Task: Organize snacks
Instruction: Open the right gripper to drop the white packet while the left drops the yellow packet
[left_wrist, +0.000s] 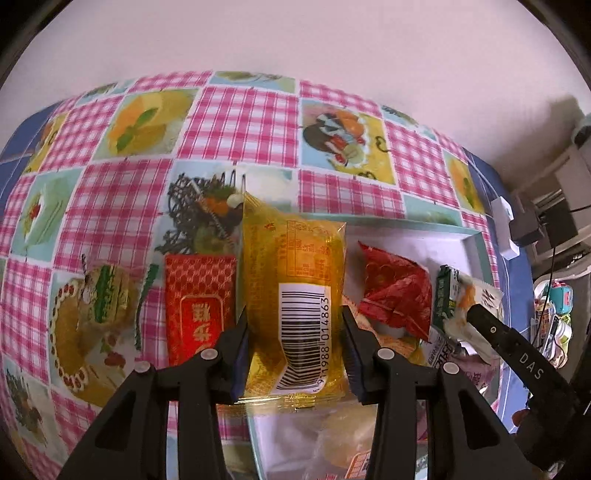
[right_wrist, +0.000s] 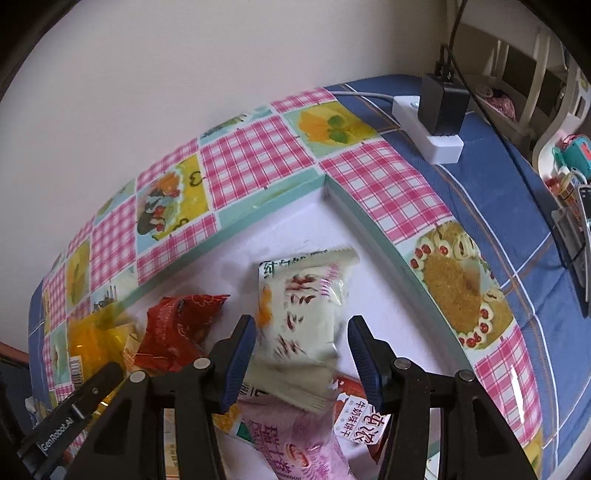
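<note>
Yellow see-through plastic snack packet (left_wrist: 295, 295) with a white barcode label sits right between the blue-padded fingers of the left gripper (left_wrist: 294, 332), and both pads look pressed against its sides, so that one's clamped on it. The packet hangs over the near-left edge of a shallow white tray with a pale green rim (left_wrist: 469, 236). Left of it, a red foil packet with gold lettering (left_wrist: 197, 306) lies flat on the pink checked tablecloth with food pictures (left_wrist: 243, 122).

Over on the right wrist view, the right gripper (right_wrist: 302, 350) has a cream-white wrapper with red speckle print (right_wrist: 306, 306) between its fingers. The left pad touches the wrapper's edge, but there's a visible gap at the right pad, so I'd call it not squeezed.

Inside the tray there's also a crumpled red foil bag (right_wrist: 177, 332), a pink packet (right_wrist: 295, 443) lying under the cream one, and a small white-and-red packet (right_wrist: 354, 417) beside it. Past the cloth, a white power strip with a black adapter (right_wrist: 439, 110) rests on the blue cover.
</note>
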